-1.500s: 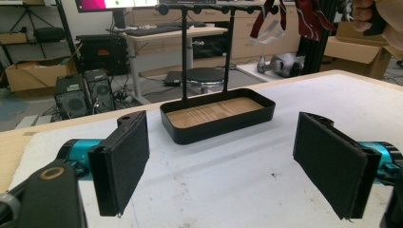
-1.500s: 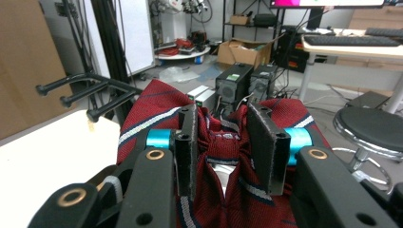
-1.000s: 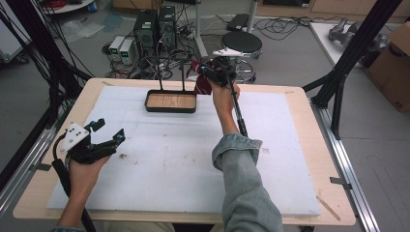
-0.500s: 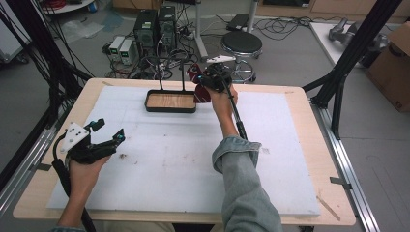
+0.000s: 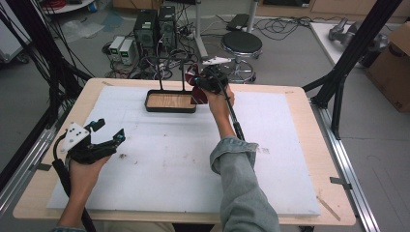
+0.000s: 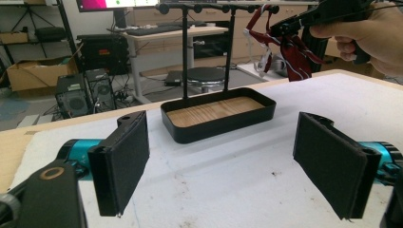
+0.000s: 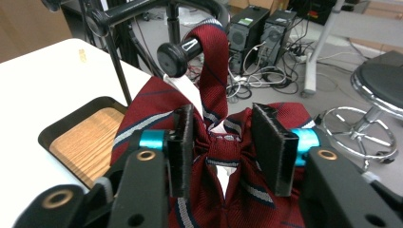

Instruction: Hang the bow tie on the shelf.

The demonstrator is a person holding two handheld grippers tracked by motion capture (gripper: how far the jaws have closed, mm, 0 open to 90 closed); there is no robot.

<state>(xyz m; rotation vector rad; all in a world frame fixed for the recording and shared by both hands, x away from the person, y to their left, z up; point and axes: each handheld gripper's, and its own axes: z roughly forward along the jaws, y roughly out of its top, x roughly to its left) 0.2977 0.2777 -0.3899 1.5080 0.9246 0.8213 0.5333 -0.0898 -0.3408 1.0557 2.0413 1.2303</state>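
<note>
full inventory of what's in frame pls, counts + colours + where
Tie: 1, dark red with pale stripes, looped over a rack peg.
Rack: 1, black tray with wooden floor, two posts, far table edge.
White pad: 1, covers the tabletop.
Table: 1, light wood.
Stool: 1, black seat, on the floor beyond the table.
Computer towers: 2, dark, floor behind the table.
Cardboard box: 1, brown, far right.
Left gripper: fingers wide apart, over the pad at left.
Right gripper: fingers around the bunched tie, at the rack.
</note>
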